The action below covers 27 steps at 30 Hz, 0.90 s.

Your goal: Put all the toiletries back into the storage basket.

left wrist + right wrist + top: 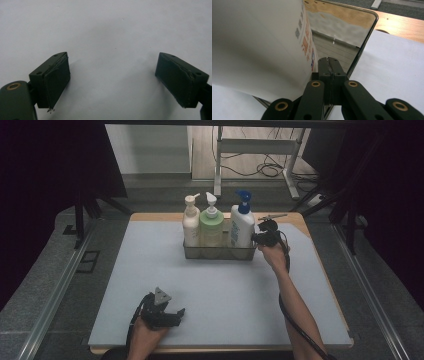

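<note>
A metal wire tray point(220, 254) stands at the back middle of the grey mat point(215, 290). In it stand a cream pump bottle point(190, 225), a pale green one point(211, 226) and a white bottle with a blue pump point(242, 225). My right gripper point(256, 238) is at the tray's right end, against the white bottle. Its jaws point(330, 65) are shut tight beside the white bottle point(257, 45), over the tray's shiny end wall point(342, 30); whether they pinch its rim I cannot tell. My left gripper point(176, 316) rests open near the mat's front edge, nothing between its pads point(112, 80).
The wooden table edge point(295, 217) shows behind and to the right of the mat. A white desk frame point(257, 150) and cables lie on the floor beyond. Rails point(65, 275) run along both sides of the table.
</note>
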{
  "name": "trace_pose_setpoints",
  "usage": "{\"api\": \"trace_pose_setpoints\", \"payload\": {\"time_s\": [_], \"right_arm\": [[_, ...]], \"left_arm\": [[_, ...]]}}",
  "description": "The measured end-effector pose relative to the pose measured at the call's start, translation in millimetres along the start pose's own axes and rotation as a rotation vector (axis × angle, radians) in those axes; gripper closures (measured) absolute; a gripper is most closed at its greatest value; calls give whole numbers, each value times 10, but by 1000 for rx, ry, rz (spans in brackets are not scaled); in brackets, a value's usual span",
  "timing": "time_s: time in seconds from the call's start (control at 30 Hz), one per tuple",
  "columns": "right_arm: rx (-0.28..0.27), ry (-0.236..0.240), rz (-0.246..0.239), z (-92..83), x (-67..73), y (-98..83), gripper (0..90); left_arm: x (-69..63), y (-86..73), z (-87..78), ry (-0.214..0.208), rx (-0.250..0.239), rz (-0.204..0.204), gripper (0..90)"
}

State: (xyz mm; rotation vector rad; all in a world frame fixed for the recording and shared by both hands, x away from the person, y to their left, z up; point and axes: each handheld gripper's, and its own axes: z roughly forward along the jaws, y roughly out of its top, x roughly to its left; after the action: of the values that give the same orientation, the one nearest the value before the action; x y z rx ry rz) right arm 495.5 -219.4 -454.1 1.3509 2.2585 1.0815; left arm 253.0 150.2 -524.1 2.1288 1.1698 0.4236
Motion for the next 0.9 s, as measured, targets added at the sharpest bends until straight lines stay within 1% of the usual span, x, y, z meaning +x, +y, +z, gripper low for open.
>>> {"api": "trace_pose_setpoints", "payload": {"time_s": [0.23, 0.37, 0.57, 0.77, 0.9], "right_arm": [[5, 4, 3, 11, -1, 3, 897], [15, 6, -7, 46, 8, -7, 895], [23, 9, -6, 105, 26, -21, 893], [30, 2, -5, 126, 40, -17, 886], [37, 6, -7, 139, 46, -19, 886]], "left_arm": [[0, 1, -1, 0, 2, 0, 121], [-1, 1, 1, -1, -1, -2, 121], [1, 2, 0, 1, 0, 1, 121], [1, 2, 0, 1, 0, 1, 121], [1, 2, 0, 1, 0, 1, 121]]}}
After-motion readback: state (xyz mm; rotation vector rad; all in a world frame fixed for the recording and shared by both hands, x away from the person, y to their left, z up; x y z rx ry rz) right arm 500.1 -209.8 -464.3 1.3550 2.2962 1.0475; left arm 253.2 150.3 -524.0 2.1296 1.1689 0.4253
